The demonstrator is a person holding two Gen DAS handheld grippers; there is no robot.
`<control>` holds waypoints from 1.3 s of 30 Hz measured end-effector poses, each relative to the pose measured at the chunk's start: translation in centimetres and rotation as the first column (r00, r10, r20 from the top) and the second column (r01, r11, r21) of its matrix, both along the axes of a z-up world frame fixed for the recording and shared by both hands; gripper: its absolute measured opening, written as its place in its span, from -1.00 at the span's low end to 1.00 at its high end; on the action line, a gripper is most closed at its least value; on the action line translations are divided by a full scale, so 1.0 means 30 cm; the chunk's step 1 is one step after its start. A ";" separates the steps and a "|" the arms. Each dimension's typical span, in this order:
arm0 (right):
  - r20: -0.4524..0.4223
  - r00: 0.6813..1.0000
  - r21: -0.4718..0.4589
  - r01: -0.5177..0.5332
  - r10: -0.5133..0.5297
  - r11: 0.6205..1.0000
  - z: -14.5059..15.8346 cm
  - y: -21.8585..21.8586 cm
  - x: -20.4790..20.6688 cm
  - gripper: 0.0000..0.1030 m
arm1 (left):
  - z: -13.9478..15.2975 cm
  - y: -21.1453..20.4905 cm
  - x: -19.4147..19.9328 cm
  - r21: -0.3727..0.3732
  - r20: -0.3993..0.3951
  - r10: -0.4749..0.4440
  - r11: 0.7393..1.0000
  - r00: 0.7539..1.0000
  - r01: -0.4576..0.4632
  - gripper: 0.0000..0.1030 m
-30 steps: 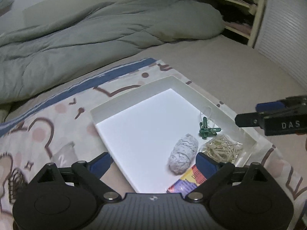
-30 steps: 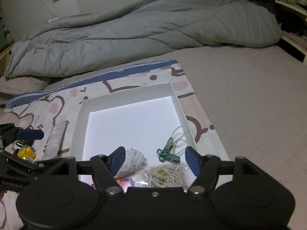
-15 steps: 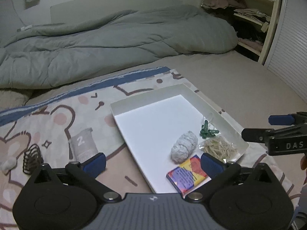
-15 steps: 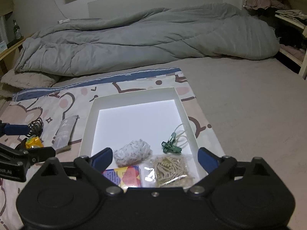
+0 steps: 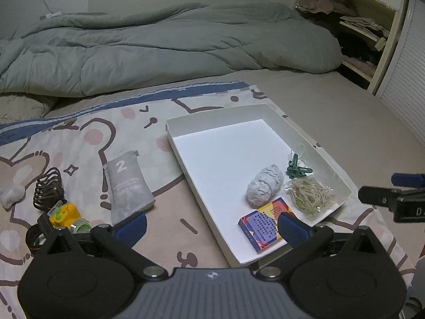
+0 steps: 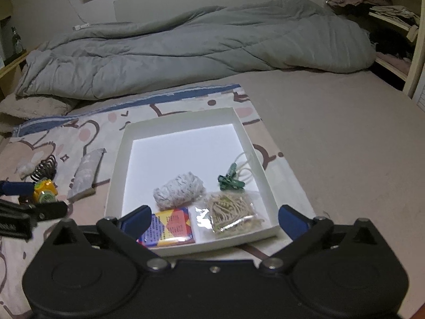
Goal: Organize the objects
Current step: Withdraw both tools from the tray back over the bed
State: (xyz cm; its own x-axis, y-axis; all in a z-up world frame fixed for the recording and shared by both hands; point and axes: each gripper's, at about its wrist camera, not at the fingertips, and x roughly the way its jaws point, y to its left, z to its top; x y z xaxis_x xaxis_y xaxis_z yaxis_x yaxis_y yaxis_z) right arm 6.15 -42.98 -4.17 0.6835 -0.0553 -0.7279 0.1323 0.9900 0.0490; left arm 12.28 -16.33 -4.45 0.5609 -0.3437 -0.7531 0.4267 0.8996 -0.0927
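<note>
So far I count four things in the white box [image 5: 342, 178], all bunched at its near end: a ball of pale string [image 5: 264, 186], a green clip [image 5: 297, 170] with a loop of cord, a clear bag of rubber bands [image 5: 309, 195] and a small colourful card pack [image 5: 264, 224] at the near edge. Most of the box floor is bare, so I judge the sorting less than half done. Left outside, on the patterned blanket [image 5: 79, 133] spread over the bed, are a grey pouch marked 2 [image 5: 127, 186] lying just beside the box's left wall, a dark wire coil [image 5: 47, 188], a white fluffy bit [image 5: 10, 198] at the far left, and a small yellow item [image 5: 65, 212] with what looks like a tape roll [image 5: 79, 224] beside it; I cannot make out more in that dim corner. My left hand-held gripper [image 5: 209, 226] stands wide open with nothing between its blue pads, hovering over the box's near left corner. My right hand-held gripper [image 6: 212, 218] is finishing spreading its jaws and is empty too, sitting above the near end of the box with the card pack and rubber bands below it. I reckon the pouch is the nearest next pick for the left side.
</note>
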 end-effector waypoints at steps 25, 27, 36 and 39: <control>-0.013 1.000 -0.015 -0.026 0.026 1.000 -0.013 0.062 0.040 1.00 | 0.010 0.081 0.018 -0.011 0.015 0.043 0.999 0.999 -0.043 1.00; -0.013 1.000 -0.019 -0.028 0.027 0.999 -0.013 0.072 0.047 1.00 | 0.010 0.097 0.021 -0.011 0.014 0.054 0.998 0.998 -0.054 1.00; -0.011 0.998 -0.028 -0.061 0.061 0.998 -0.010 0.138 0.081 1.00 | 0.027 0.179 0.034 -0.020 0.023 0.105 0.994 0.994 -0.105 1.00; -0.008 0.997 -0.020 -0.078 0.078 0.997 -0.006 0.163 0.096 1.00 | 0.035 0.216 0.035 -0.025 0.029 0.126 0.992 0.992 -0.126 1.00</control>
State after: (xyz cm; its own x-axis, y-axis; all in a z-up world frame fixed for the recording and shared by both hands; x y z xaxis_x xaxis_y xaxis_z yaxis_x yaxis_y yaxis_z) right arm 9.02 -38.08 -4.35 0.6812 -0.0163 -0.7319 0.0546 0.9981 0.0286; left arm 13.33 -9.84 -3.40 0.6234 -0.2858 -0.7278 0.3129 0.9442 -0.1027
